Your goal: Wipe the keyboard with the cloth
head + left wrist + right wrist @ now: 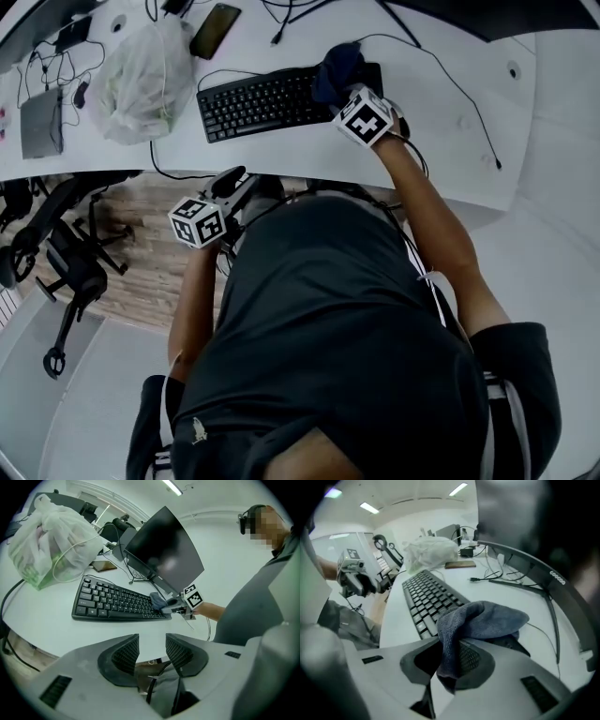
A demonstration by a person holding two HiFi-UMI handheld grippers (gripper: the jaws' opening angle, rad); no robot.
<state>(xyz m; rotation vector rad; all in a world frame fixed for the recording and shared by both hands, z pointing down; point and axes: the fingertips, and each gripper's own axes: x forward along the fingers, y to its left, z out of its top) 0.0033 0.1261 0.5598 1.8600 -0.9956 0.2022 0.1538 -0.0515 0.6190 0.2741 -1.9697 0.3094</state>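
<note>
White curved worktop point(281, 159), wooden floor below its near edge. On it we note a black keyboard point(262, 101), a translucent plastic bag point(141, 80) to the keyboard's left, a phone point(215, 30) behind it, and a dark monitor point(164, 555) standing at the back. The right hand-held gripper point(450, 658) is clenched on a dark blue-grey cloth point(480, 620): one fold is pinched between its jaws and the rest bunches out ahead of them. In the head view we see the cloth point(337, 70) covering the keyboard's right end, and in the left gripper view it appears to rest on the keys there. The left hand-held gripper point(152, 651) is released, jaws apart with nothing between them, held off the worktop's near edge, well apart from the keyboard
</note>
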